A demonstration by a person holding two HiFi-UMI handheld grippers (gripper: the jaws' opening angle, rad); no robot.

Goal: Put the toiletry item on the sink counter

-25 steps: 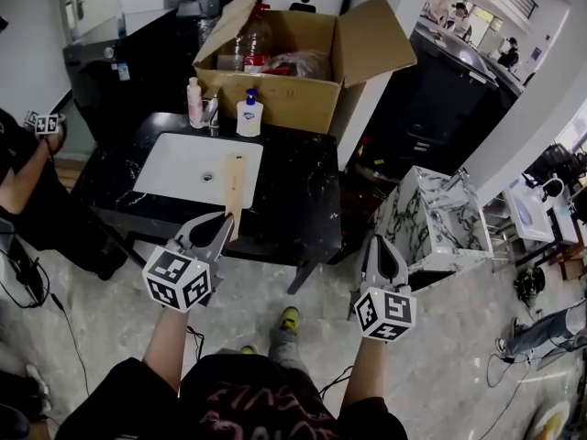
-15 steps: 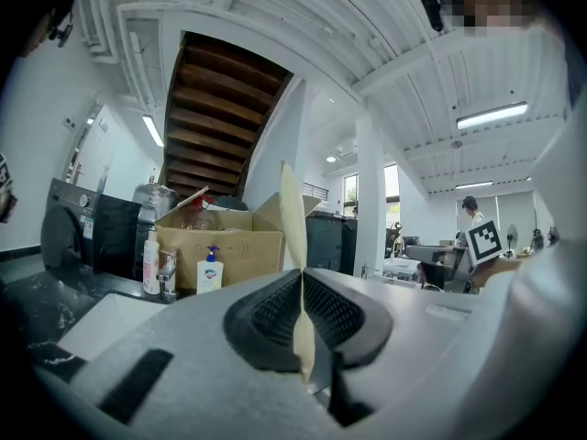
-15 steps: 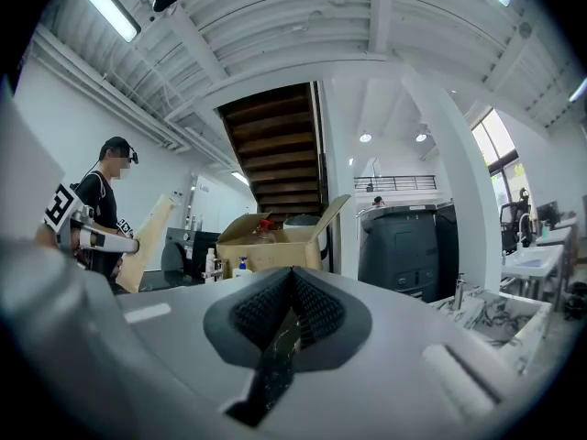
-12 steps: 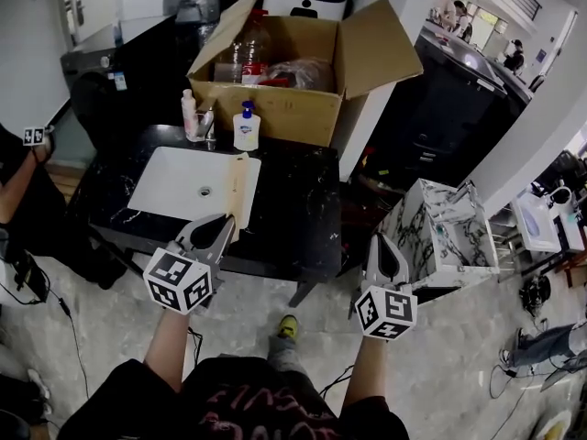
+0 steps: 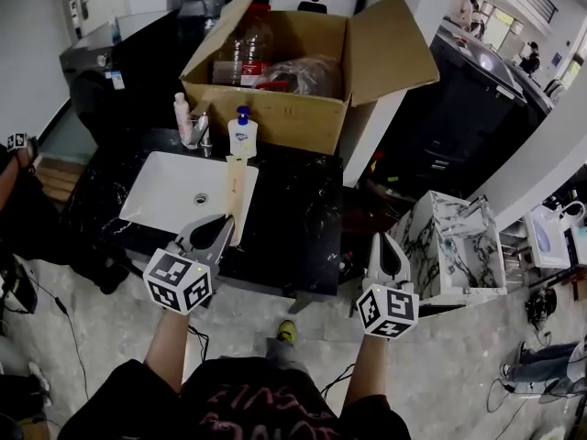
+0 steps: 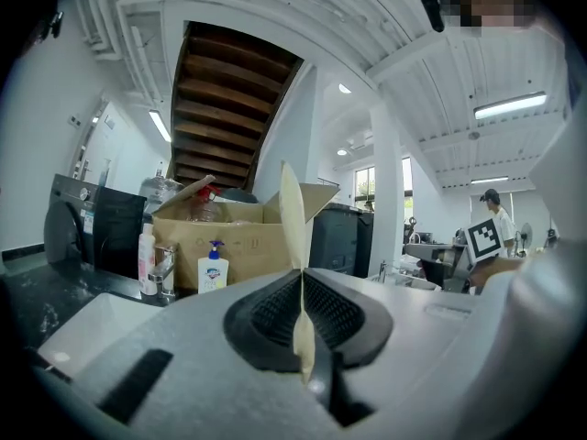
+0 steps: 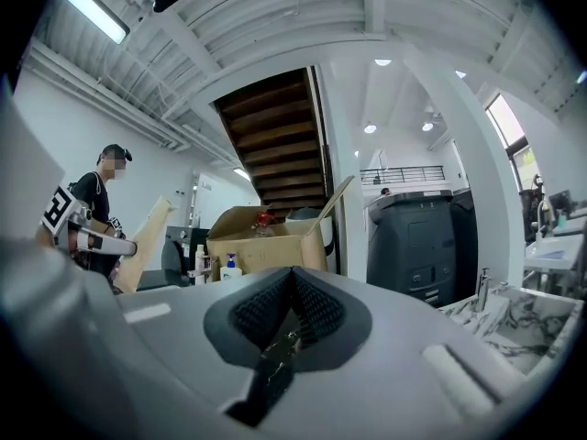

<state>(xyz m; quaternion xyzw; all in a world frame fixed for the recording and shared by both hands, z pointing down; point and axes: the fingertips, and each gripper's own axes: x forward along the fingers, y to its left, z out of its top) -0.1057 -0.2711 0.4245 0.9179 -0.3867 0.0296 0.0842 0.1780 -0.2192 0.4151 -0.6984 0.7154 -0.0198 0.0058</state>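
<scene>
The sink counter [image 5: 295, 211] is a black, white-veined stone top with a white rectangular basin [image 5: 170, 195] sunk into its left part. Just behind the basin's far edge stand a metal faucet [image 5: 199, 128], a slim pale pink bottle [image 5: 181, 117] to the left of the faucet, and a white pump bottle [image 5: 242, 134] with a blue pump and blue label to the right of it. Behind these, further back from the basin, an open cardboard box [image 5: 275, 110] stands at the counter's rear edge. To the right of the basin the dark top lies bare. The counter stands on a grey stone floor [image 5: 92, 337].
</scene>
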